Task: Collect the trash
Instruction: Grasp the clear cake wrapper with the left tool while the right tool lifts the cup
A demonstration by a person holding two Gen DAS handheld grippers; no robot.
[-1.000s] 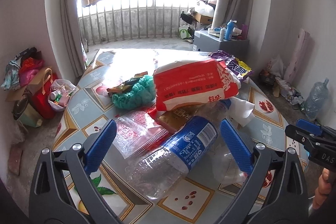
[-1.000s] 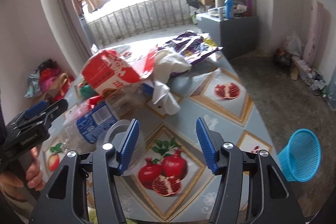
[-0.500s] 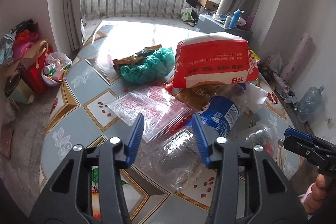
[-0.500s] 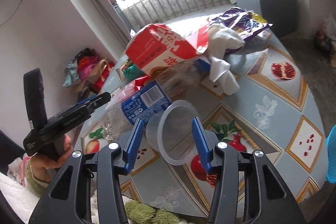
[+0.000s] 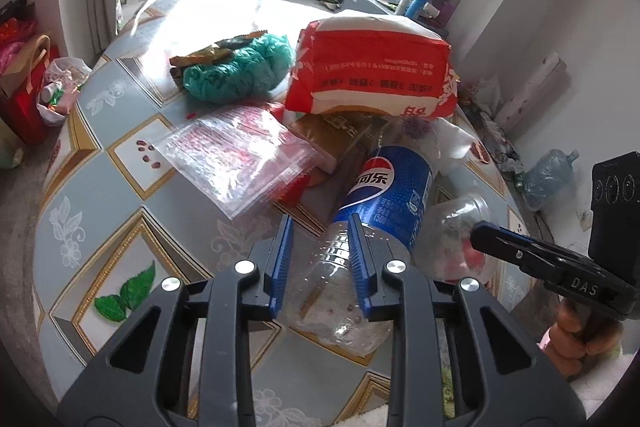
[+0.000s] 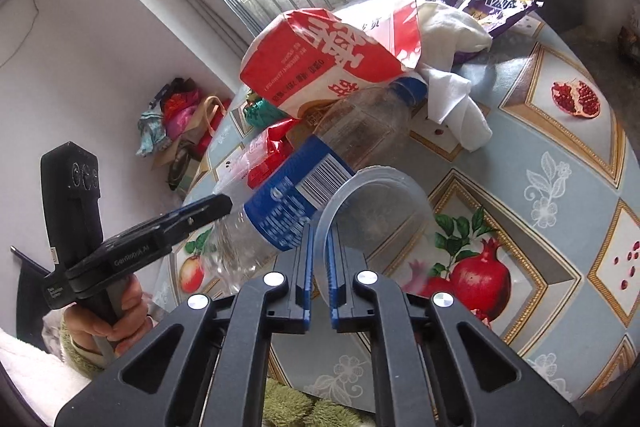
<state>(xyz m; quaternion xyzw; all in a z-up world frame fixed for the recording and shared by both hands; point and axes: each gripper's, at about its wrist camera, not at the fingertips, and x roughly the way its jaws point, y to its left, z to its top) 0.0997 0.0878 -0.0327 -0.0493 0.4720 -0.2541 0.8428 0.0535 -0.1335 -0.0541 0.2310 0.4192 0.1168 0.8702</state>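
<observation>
Low in the left view, your left gripper [image 5: 318,259] has just squeezed in on the clear crushed plastic bottle with a blue label [image 5: 360,227], lying on the patterned table [image 5: 120,187]. Your right gripper [image 6: 318,267] has just pinched the clear plastic cup's [image 6: 372,211] rim, bottom middle.

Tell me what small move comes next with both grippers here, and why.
Probably lift both straight up off the table. The left gripper has just closed on the clear plastic bottle, and the right gripper has just pinched the rim of the plastic cup, so both seem gripped.
</observation>
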